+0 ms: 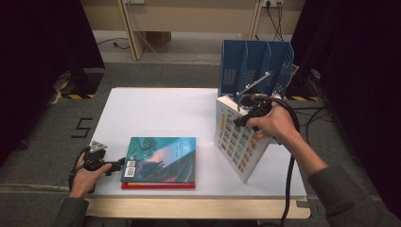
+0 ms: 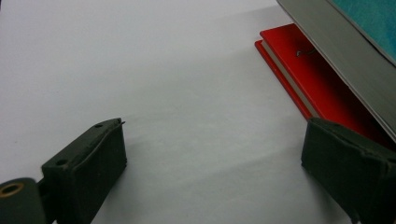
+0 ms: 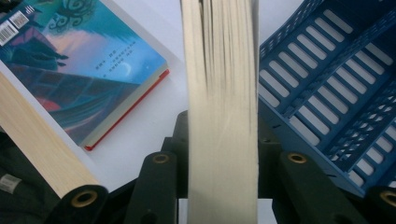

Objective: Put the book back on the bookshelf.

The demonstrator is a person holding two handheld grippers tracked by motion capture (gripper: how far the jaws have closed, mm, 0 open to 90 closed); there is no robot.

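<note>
One book (image 1: 239, 139), its cover a grid of small pictures, is clamped by its top edge in the jaws of the right gripper (image 1: 246, 111), tilted, with its lower corner on the worktop (image 1: 161, 109); its long axis leans up toward the blue file rack (image 1: 255, 66) just behind. Left gripper (image 1: 116, 166) rests low with jaws open, beside the teal book (image 1: 161, 158) stacked on a red one (image 1: 158, 186)
</note>
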